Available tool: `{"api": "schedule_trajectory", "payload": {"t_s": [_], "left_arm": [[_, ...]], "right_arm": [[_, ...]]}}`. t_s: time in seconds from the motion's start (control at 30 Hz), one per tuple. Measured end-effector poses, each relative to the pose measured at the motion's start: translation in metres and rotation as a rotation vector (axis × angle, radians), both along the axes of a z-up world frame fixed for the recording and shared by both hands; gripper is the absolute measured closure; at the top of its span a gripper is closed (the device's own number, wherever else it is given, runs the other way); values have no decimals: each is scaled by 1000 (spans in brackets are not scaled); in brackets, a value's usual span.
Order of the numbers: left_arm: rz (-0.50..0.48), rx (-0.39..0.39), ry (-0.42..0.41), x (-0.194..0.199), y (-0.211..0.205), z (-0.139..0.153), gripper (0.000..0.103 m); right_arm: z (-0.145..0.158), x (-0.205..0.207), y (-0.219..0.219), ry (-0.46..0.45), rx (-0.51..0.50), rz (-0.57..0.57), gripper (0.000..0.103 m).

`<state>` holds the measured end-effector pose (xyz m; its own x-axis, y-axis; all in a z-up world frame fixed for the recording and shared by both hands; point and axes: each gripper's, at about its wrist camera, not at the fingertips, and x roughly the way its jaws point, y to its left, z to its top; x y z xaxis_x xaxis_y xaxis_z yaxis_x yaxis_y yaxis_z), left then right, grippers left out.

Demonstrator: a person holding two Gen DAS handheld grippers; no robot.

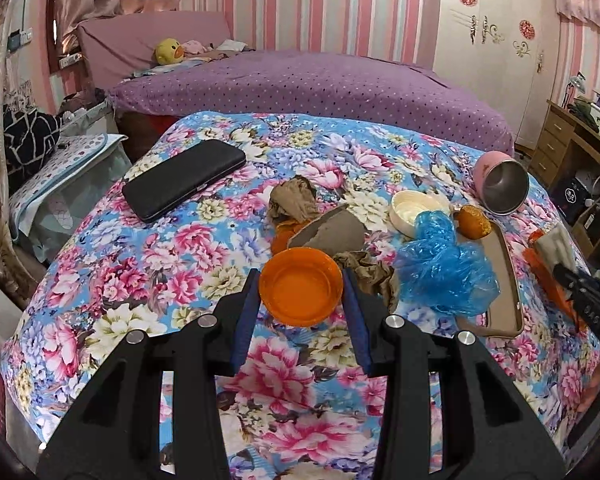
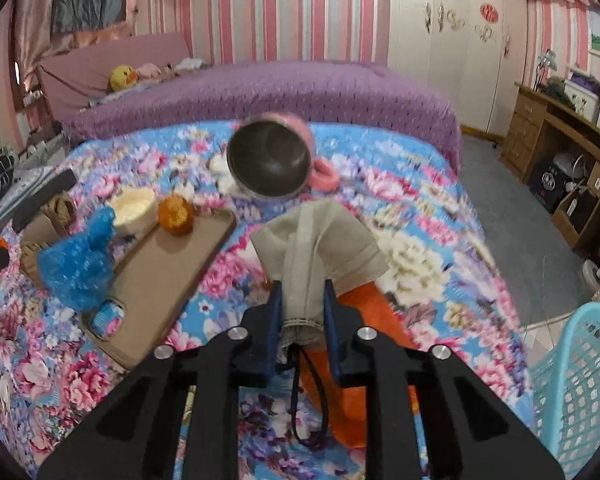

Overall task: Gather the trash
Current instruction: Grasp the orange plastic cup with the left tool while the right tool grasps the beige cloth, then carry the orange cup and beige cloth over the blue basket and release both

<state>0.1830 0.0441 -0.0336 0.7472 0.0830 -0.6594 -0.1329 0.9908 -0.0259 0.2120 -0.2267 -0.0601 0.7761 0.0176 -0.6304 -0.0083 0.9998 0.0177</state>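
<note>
On the floral-cloth table [image 1: 100, 264], my left gripper [image 1: 302, 280] has its blue fingers on both sides of an orange plastic lid [image 1: 300, 286] and grips it. Beyond lie crumpled brown paper [image 1: 294, 200], a torn cardboard piece [image 1: 328, 232], a blue plastic bag [image 1: 444, 268] and an orange fruit [image 1: 474, 221]. My right gripper [image 2: 302, 292] is shut on a beige drawstring cloth pouch [image 2: 320, 240], held above an orange sheet [image 2: 360, 360]. The blue bag [image 2: 80, 260] and fruit [image 2: 175, 209] sit at a brown tray [image 2: 168, 272].
A black case [image 1: 184, 178] lies far left on the table. A cream bowl [image 1: 414, 208] and a tipped pink steel-lined cup [image 1: 500, 184] stand at the back right. A light-blue mesh basket [image 2: 576, 392] stands at the table's right. A purple bed [image 1: 300, 84] is behind.
</note>
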Motion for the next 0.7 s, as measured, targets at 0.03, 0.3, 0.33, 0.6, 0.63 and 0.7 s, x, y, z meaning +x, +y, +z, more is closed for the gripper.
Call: {"api": "schedule_trajectory", "payload": {"t_s": [0.03,0.3,0.33,0.6,0.63,0.7], "left_arm": [[0,-1,-2,0,0,1,64],[0,3,-18,-4,-3,4,64],[-1,4,-21,-4,-4,4,64],[-18,13,-45,-6,-22,7,64],[-25,18,-49,-7,-27,8,64],[-36,26,-56,-8,-35,8,64]], "right_arm": [[4,-3,-2,-18,1,-3,83],[30,-26,-30,-101,26,-48,83],[29,-27,-34,-99,26,-56,83],[30,-44,-59,-113,32,-95,83],[31,-46,-62,-117,33,-96,83],[31,-49,-65,-119,30,-98,83]]}}
